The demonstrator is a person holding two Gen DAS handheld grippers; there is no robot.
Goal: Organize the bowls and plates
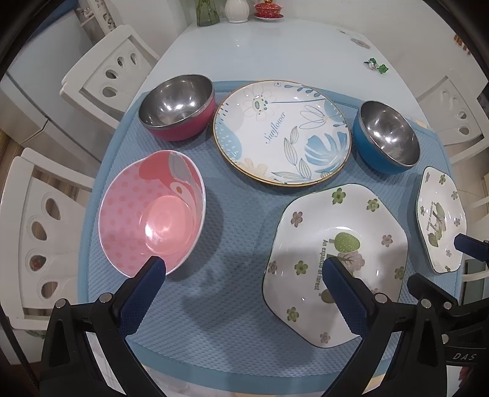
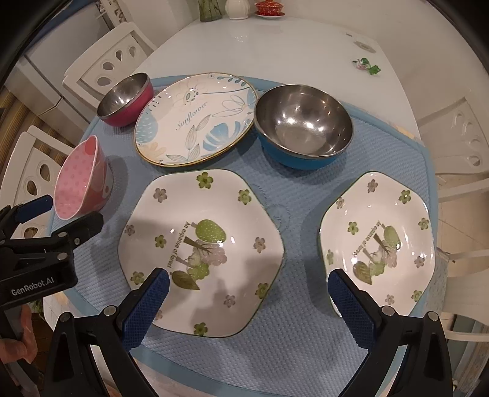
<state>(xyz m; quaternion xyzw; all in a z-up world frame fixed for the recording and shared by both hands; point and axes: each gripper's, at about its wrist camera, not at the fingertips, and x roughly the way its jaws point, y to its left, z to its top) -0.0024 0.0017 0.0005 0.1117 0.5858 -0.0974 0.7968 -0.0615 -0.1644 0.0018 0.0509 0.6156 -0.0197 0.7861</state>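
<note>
On the blue mat (image 1: 238,305) stand a red steel bowl (image 1: 177,110), a round sunflower plate (image 1: 281,131), a blue steel bowl (image 1: 388,137), a pink dotted bowl (image 1: 152,210), a large hexagonal flower plate (image 1: 336,244) and a smaller matching plate (image 2: 379,244). My left gripper (image 1: 243,268) hangs open above the mat, between the pink bowl and the large plate, holding nothing. My right gripper (image 2: 247,281) is open too, above the gap between the large plate (image 2: 201,244) and the small one. All the dishes are empty and none is stacked.
The mat lies on a white table (image 1: 259,52). At its far end are a green vase (image 1: 207,12), a white vase (image 1: 237,10) and a red lidded cup (image 1: 269,9). White chairs (image 1: 107,70) flank both sides. A small green trinket (image 1: 376,65) lies far right.
</note>
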